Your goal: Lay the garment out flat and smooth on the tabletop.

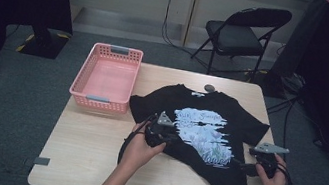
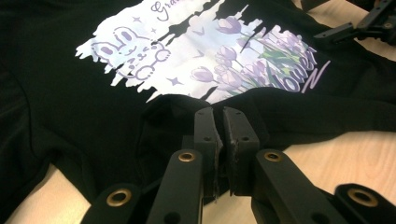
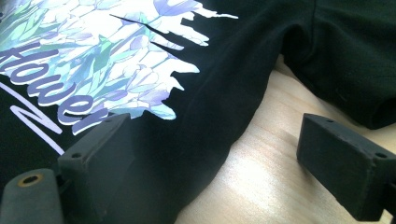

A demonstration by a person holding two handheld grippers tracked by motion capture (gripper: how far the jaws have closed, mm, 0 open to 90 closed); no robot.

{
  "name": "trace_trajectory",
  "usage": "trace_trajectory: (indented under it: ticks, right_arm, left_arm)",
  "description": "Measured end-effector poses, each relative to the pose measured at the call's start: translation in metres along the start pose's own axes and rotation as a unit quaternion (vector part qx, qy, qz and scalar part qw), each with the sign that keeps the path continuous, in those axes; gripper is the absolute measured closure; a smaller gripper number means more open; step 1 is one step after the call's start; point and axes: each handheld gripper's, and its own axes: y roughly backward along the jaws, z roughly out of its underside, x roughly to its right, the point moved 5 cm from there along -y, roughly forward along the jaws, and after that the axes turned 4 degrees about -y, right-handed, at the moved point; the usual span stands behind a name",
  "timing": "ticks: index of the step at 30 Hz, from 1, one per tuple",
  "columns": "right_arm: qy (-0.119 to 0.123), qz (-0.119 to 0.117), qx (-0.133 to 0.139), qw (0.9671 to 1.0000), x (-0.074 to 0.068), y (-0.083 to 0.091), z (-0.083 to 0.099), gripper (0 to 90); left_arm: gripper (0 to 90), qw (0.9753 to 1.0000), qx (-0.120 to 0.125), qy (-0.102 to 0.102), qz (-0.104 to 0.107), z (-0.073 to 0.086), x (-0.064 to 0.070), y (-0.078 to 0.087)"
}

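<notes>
T-shirt (image 2: 70,116) fabric is pinched in your clenched left gripper (image 2: 219,135), while your right gripper (image 3: 210,154) gapes, straddling the shirt's edge. One black shirt, printed "Flower", lies flat on the table (image 1: 87,145) beside one pink basket (image 1: 105,78).

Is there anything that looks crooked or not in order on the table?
Yes. The black T-shirt lies askew on the table, with its hem bunched where the left gripper pinches a fold. Its lower corner nearly reaches the table's near edge. The pink basket looks fine.
</notes>
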Motion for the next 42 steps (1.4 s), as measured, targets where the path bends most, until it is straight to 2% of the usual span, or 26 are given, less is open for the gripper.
trace_trajectory:
  ticks: [19, 25, 35, 37, 42]
  right_arm:
    - [0.001, 0.000, 0.000, 1.0000, 0.000, 0.000, 0.000, 10.2]
    - [0.001, 0.000, 0.000, 1.0000, 0.000, 0.000, 0.000, 10.2]
    - [0.001, 0.000, 0.000, 1.0000, 0.000, 0.000, 0.000, 10.2]
    - [0.001, 0.000, 0.000, 1.0000, 0.000, 0.000, 0.000, 10.2]
    - [0.001, 0.000, 0.000, 1.0000, 0.000, 0.000, 0.000, 10.2]
  left_arm:
    - [84.9, 1.0000, 0.005, 0.000, 0.006, 0.026, 0.014, 0.021]
    - [84.7, 1.0000, 0.002, -0.008, 0.004, 0.038, 0.020, 0.027]
    - [84.6, 1.0000, 0.005, 0.007, -0.002, 0.058, 0.017, 0.041]
    - [84.5, 0.9999, 0.011, 0.012, 0.002, 0.059, 0.017, 0.044]
    - [84.2, 0.9999, 0.011, 0.009, 0.001, 0.063, 0.020, 0.045]
